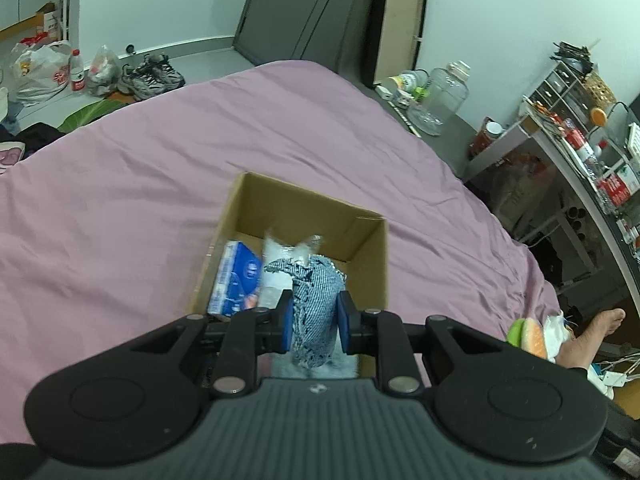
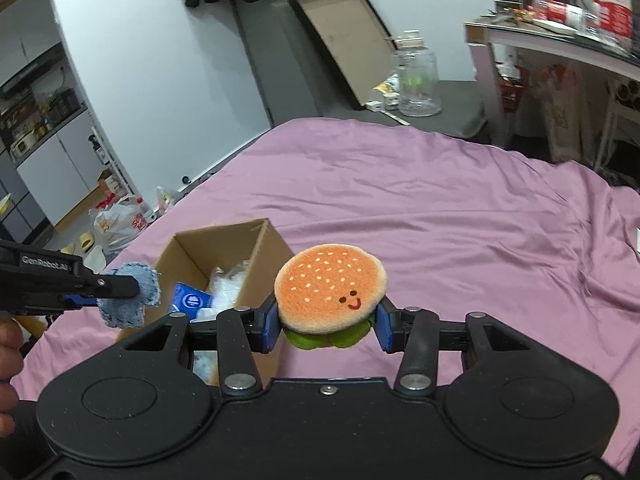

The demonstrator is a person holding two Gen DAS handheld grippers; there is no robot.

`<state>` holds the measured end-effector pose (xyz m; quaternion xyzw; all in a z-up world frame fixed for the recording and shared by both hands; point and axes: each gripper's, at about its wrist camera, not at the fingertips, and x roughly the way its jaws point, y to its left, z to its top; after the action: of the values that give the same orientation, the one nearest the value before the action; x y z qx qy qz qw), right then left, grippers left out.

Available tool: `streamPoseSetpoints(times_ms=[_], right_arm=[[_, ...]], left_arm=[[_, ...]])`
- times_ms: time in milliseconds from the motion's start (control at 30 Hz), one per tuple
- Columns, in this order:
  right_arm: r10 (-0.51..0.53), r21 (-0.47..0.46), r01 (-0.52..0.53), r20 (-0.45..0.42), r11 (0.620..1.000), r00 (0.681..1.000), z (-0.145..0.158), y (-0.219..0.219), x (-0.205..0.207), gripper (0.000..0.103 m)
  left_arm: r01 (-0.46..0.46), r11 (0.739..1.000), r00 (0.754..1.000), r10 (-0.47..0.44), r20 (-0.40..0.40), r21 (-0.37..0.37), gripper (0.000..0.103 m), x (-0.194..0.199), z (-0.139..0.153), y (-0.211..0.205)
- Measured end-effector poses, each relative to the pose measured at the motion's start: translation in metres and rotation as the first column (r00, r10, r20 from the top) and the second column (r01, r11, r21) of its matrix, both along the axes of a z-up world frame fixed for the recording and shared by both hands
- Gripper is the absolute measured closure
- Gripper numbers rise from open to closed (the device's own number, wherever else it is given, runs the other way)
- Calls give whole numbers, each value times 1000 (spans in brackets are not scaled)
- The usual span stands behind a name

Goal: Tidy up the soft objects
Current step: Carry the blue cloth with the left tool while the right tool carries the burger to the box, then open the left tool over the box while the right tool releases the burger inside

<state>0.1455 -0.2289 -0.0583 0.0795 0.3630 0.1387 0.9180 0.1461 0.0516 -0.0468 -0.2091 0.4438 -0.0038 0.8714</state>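
A big pink bed (image 1: 120, 200) is under my claws. A brown box (image 1: 368, 248) sits on it. My right claw (image 2: 326, 320) squeezes a soft burger toy (image 2: 330, 292) beside the box. My left claw (image 1: 314, 320) pinches a little blue cloth (image 1: 316, 300) over the box.

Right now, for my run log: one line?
left gripper: holds denim piece over cardboard box | right gripper: holds burger plush
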Motion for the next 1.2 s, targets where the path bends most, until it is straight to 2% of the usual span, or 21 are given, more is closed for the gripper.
streamPoseSetpoints(times_ms=[567, 633, 700, 867, 1133, 1200], right_arm=[[106, -19, -106, -14, 994, 994, -2, 75, 30, 58], [116, -19, -116, -12, 993, 993, 0, 82, 34, 58], [122, -20, -122, -13, 992, 993, 1, 89, 39, 58], [121, -34, -122, -20, 992, 992, -1, 102, 49, 58], [101, -61, -101, -2, 993, 995, 1, 111, 56, 44], [94, -60, -93, 10, 994, 996, 3, 110, 52, 39]], left_arm=[[-30, 1000, 992, 31, -120, 10, 79, 11, -43, 27], [-30, 999, 991, 32, -127, 14, 74, 13, -43, 28], [-33, 999, 991, 34, -133, 14, 64, 15, -41, 29], [-45, 999, 991, 45, -123, 3, 56, 14, -38, 32], [-28, 1000, 992, 28, -125, -2, 55, 11, -36, 35], [-23, 1000, 992, 25, -120, 12, 51, 11, -33, 33]])
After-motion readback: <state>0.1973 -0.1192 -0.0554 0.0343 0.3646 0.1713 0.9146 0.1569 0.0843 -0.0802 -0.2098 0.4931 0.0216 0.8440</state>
